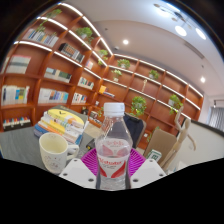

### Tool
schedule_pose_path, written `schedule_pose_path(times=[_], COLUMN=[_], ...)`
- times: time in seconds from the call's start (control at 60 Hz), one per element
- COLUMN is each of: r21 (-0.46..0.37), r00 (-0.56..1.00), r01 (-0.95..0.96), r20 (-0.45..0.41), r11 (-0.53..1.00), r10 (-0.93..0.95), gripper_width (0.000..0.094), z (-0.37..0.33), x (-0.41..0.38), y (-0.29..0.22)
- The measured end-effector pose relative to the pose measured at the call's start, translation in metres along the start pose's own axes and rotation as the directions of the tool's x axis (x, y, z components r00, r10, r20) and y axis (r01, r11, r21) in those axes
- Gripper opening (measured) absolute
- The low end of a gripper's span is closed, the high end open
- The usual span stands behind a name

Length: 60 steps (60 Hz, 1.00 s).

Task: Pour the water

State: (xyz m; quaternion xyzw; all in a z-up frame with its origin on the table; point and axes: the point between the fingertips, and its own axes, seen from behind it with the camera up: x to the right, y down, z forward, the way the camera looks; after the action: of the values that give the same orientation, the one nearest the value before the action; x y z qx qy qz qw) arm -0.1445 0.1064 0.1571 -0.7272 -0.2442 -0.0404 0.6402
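A clear plastic water bottle [113,148] with a white cap and a red-and-white label stands upright between my fingers, and both pink pads [90,162] press on its sides. My gripper [113,170] is shut on the bottle. A cream-coloured mug [53,153] stands on the white table [20,145] just left of the bottle, its mouth open upward. The bottle's lower part is hidden behind the gripper body.
A stack of colourful books [60,123] lies behind the mug. Chairs [163,140] stand to the right of the table. Wooden bookshelves [50,70] with books and plants line the far wall.
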Motion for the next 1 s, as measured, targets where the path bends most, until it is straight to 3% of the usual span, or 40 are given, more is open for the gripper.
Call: schedule_pose_path(times=[0.2, 0.317, 0.683, 0.85, 0.95, 1.0], r21=[0.037, 0.067, 0.077, 0.037, 0.007, 0.020], r00=[0.954, 0.946, 0.932, 0.931, 0.919, 0.912], r01=[-0.297, -0.318, -0.361, -0.363, -0.393, -0.409], r20=[0.063, 0.089, 0.050, 0.060, 0.044, 0.034], r11=[0.954, 0.946, 0.929, 0.931, 0.920, 0.912], r10=[0.294, 0.311, 0.358, 0.360, 0.392, 0.408], gripper_width=[0.0365, 0.0365, 0.0368, 0.0560, 0.0812, 0.0827], z=[0.006, 0.007, 0.013, 0.010, -0.005, -0.018], x=[-0.017, -0.013, -0.010, -0.010, -0.006, 0.000], y=[0.016, 0.022, 0.037, 0.039, 0.042, 0.040])
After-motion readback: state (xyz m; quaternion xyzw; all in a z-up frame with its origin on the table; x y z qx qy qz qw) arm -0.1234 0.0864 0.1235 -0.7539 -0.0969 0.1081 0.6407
